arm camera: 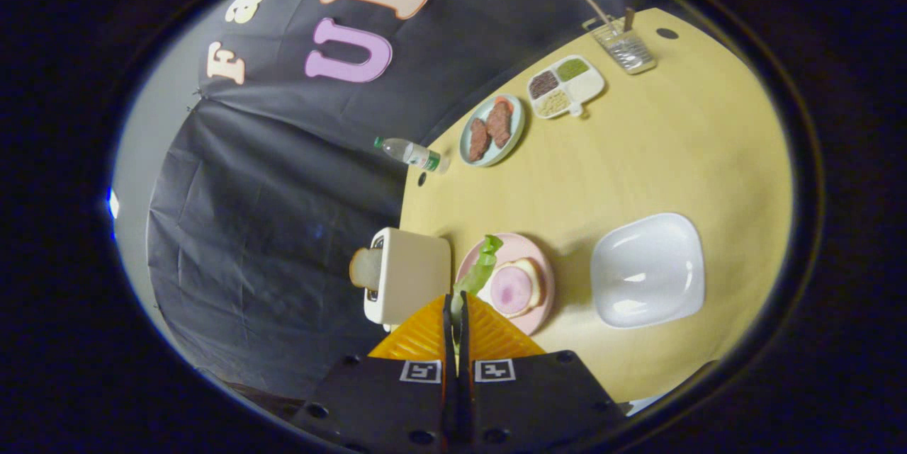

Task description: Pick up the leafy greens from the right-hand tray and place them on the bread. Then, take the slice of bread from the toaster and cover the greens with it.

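Claw point(455, 305) clamped on leafy greens point(482, 266), leaf hanging over pink plate point(538, 298) edge beside bread point(521, 287). Toaster point(411, 284), slice point(365, 268) protruding, at desk point(638, 171) edge. White tray point(648, 270) apart; open desk beyond.

Green leafy greens point(482, 266) between ridged orange fingers point(425, 330); pink plate point(538, 256); cream toaster point(411, 277); white tray point(648, 270); yellow table point(673, 156); brown patties on a pale blue plate point(514, 139)
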A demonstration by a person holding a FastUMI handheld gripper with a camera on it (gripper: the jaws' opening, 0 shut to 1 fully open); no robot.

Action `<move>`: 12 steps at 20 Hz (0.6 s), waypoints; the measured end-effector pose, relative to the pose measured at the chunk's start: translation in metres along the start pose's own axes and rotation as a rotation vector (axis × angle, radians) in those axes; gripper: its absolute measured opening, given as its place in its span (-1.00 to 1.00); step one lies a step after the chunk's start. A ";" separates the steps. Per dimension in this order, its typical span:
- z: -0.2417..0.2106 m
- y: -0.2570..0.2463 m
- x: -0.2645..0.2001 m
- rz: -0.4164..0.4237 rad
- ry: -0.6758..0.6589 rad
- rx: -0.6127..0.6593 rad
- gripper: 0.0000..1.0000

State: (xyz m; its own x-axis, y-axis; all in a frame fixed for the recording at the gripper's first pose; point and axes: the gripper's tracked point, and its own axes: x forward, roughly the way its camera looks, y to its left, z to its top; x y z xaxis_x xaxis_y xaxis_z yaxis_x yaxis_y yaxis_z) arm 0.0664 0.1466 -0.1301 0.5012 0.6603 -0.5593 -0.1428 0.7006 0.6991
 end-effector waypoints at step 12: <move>-0.050 -0.027 0.114 -0.127 0.186 -0.087 -0.93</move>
State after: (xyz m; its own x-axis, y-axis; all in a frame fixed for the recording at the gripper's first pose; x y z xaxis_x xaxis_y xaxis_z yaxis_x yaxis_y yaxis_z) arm 0.0849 0.2160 -0.2346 0.3555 0.5985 -0.7179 -0.1660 0.7963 0.5816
